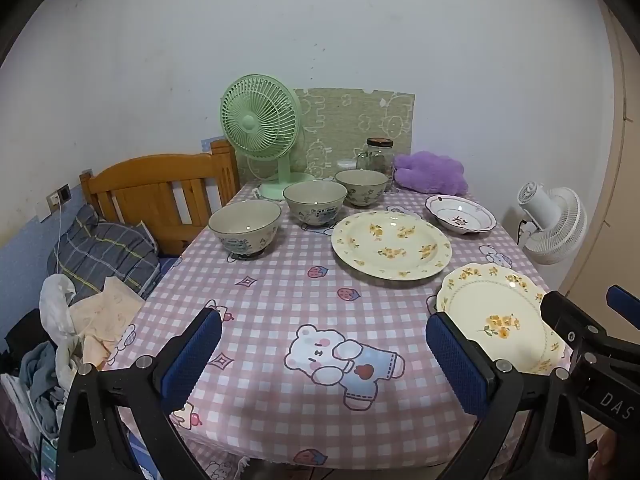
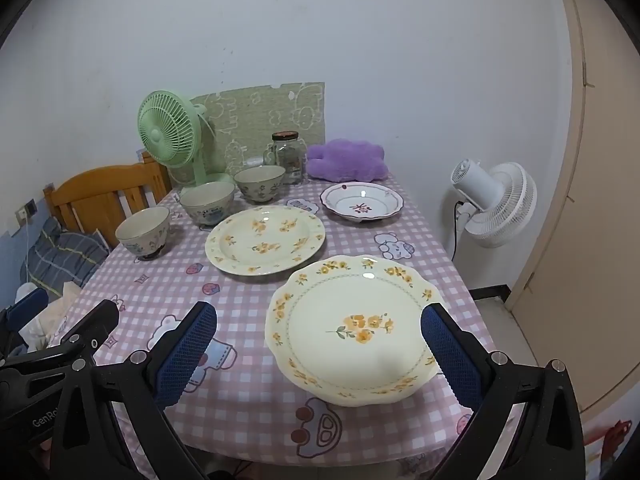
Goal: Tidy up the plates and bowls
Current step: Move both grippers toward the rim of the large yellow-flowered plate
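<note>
A pink-and-white checked tablecloth [image 1: 280,300] with cartoon bears covers a table against a pale wall.

Three grey-beige ceramic bowls [image 1: 245,227] stand in a row on the left, beside a large round cream plate with yellow flowers [image 1: 391,245]; a scalloped cream floral plate [image 2: 352,328] lies near the front edge and a white dish with a dark red rim [image 2: 362,201] farther back. A green desk fan [image 1: 260,124], glass jar [image 1: 380,158] and purple plush cushion [image 1: 430,172] line the rear. The left gripper [image 1: 322,354] and right gripper [image 2: 320,350] hover wide open, empty; the right brackets the scalloped plate. Only the left view shows heaped clothes [image 1: 60,344].
</note>
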Demonstrator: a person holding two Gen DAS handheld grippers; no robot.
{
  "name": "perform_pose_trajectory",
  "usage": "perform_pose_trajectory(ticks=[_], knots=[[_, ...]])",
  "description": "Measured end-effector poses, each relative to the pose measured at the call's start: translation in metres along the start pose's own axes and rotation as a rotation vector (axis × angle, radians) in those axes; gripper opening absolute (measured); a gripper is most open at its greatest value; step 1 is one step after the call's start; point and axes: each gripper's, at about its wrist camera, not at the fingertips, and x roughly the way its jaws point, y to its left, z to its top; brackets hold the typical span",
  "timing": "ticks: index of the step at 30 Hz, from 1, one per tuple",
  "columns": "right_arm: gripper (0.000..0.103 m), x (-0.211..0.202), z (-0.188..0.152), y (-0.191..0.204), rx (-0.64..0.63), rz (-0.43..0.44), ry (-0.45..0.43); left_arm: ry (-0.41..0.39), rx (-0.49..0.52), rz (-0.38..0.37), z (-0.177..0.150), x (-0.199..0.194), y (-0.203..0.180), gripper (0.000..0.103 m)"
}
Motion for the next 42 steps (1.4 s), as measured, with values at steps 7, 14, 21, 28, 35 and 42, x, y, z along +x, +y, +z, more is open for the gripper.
perform_pose_trajectory(ticks=[7,14,21,28,35,42], knots=[[0.103,-0.001,0.003,-0.003,0.01,-0.021,0.011,-0.005,0.004,-0.011,0.0,0.003,-0.001,0.103],[0.103,0.002,0.003,-0.006,0.011,-0.015,-0.01,-0.005,0.004,-0.011,-0.001,0.004,-0.002,0.103],[0.103,0.002,0.0,-0.007,0.014,-0.009,-0.031,0.001,-0.003,-0.007,-0.003,0.006,-0.003,0.103],[0.103,0.004,0.0,-0.001,-0.004,-0.008,-0.001,0.01,-0.017,0.001,-0.004,0.007,0.004,0.103],[0.103,0.003,0.003,0.01,-0.032,0.004,-0.029,0.02,-0.03,0.002,-0.002,0.011,0.014,0.102],[0.103,0.009,0.008,0.019,-0.063,-0.038,-0.005,0.027,-0.024,-0.021,0.007,0.021,0.024,0.102]])
